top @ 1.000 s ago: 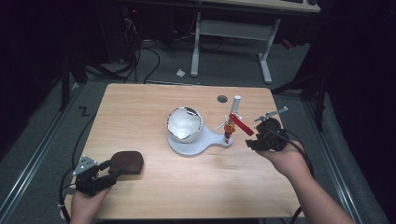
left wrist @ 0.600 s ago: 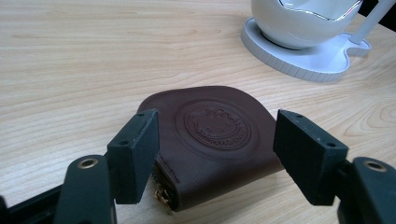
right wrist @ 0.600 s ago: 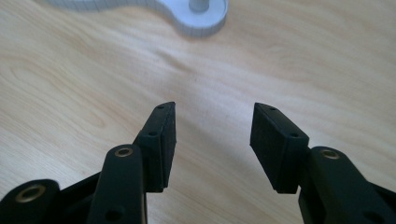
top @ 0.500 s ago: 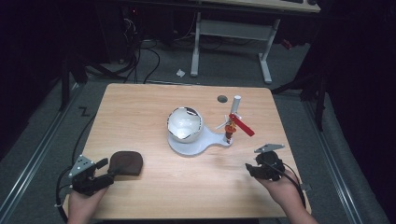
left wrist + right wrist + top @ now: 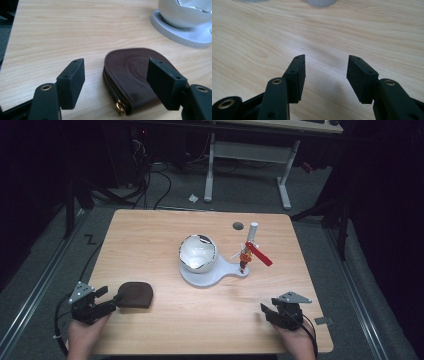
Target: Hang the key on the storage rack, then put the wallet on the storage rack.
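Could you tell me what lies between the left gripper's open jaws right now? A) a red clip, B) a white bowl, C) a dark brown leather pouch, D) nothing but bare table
C: in the left gripper view the dark brown leather pouch lies flat on the table between the open jaws.

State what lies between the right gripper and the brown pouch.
Bare table, as the high view shows: nothing lies between the right gripper and the pouch.
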### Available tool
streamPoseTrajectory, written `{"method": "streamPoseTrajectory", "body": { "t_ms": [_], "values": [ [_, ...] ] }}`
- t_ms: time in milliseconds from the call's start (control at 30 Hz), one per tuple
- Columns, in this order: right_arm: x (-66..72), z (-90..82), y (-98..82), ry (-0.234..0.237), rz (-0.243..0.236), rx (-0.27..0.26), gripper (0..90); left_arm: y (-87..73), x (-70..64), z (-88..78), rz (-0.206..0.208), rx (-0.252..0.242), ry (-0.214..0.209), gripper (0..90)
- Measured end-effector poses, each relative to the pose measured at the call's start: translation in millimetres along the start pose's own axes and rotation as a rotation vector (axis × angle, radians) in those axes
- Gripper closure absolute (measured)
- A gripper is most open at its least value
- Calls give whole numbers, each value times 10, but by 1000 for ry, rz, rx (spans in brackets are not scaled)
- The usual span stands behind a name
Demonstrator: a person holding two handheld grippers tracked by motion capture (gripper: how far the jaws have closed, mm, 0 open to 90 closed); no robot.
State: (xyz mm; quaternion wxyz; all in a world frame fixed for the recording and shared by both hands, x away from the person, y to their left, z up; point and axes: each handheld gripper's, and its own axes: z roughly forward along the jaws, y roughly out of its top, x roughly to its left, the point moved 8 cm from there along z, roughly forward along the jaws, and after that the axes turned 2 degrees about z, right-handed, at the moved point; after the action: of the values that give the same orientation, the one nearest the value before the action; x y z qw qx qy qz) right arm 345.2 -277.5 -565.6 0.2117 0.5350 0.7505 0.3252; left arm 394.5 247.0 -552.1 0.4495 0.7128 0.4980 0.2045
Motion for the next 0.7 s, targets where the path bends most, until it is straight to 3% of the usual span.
{"method": "streamPoseTrajectory", "body": {
  "t_ms": [133, 267, 400, 533, 700],
  "values": [
    [-27, -51, 2, -9, -17, -27, 491, -9, 40, 44, 11, 33, 7, 312],
    [-61, -122, -66, 30, 36, -56, 492, -2, 68, 47, -9, 30, 6, 319],
    [-108, -159, -142, 23, 38, -49, 494, -4, 103, 77, -24, 37, 0, 361],
    [-127, -177, -161, 38, 67, -48, 494, -47, 112, 134, -65, 54, -50, 427],
    [-104, -154, -155, 44, 69, -47, 495, -53, 59, 129, -114, 55, -121, 496]
  ]
}}
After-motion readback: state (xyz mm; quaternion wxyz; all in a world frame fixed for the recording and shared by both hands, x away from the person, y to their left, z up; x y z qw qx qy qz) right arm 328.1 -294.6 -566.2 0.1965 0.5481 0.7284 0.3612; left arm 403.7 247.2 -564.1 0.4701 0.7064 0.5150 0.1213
